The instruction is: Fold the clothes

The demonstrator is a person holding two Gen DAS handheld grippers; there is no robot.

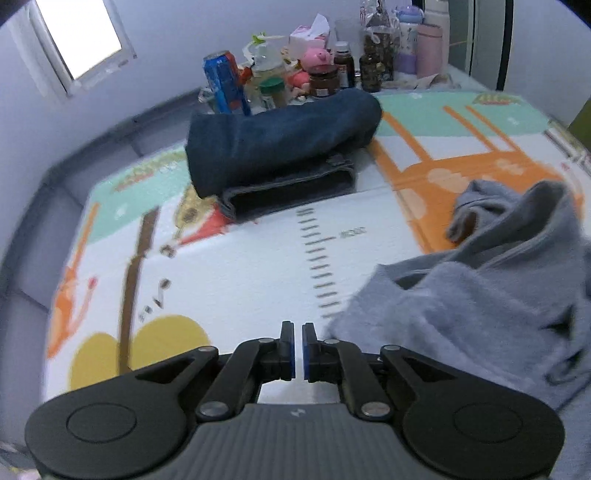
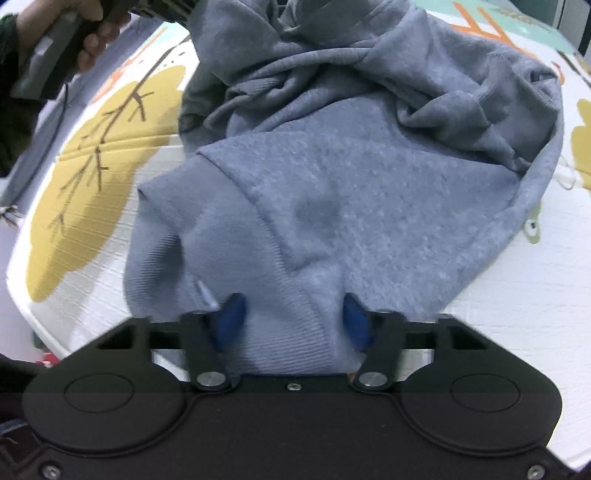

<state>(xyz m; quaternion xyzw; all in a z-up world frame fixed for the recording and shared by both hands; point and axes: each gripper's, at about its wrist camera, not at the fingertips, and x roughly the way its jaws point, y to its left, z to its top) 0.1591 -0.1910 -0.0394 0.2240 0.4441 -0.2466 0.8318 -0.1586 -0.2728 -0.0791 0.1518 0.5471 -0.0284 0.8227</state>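
Crumpled grey fleece sweatshirt [image 1: 480,295] lies bunched at the right of the left wrist view, on a printed play mat [image 1: 240,266] with orange and yellow drawings. The left gripper [image 1: 298,347] hovers over the bare mat beside it, jaws pressed almost together on nothing. Farther back sit folded dark blue jeans [image 1: 280,147], with a clutter of bottles and jars [image 1: 295,74] behind. In the right wrist view, the right gripper [image 2: 293,319] has the sweatshirt's ribbed hem between its blue-padded jaws, seemingly pinched, though blur hides the contact. A hand [image 2: 88,33] shows top left.
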